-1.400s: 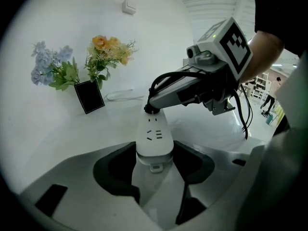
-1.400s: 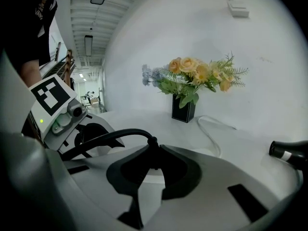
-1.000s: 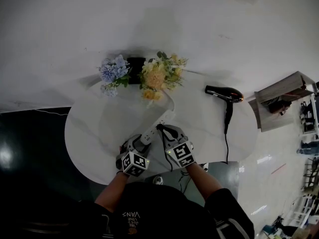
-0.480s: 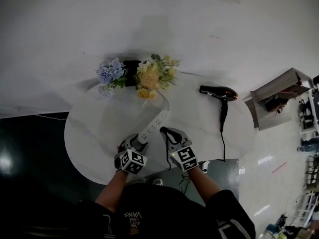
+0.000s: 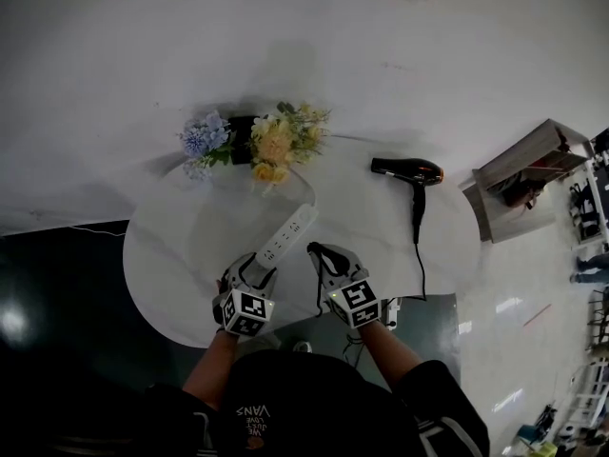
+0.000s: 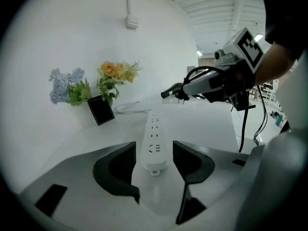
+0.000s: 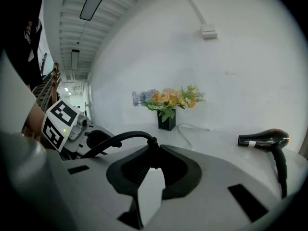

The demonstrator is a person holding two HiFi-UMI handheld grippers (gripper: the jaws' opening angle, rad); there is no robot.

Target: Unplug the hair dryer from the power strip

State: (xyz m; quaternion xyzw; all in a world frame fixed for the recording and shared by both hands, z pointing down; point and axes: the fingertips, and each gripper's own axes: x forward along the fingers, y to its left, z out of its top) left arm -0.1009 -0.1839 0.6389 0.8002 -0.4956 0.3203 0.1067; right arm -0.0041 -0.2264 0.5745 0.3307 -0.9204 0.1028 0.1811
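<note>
Separation is the news: the plug, seated in the power strip a second ago, now hangs clear of it, clenched in the right gripper's fingers. By that the unplugging looks done. The left gripper's fingers stand released, straddling the strip's near end without pinching it. The strip lies flat mid-counter, long axis running from the person toward the flowers. The hair dryer lies well to the right, nozzle pointing left, handle toward the near edge.
</note>
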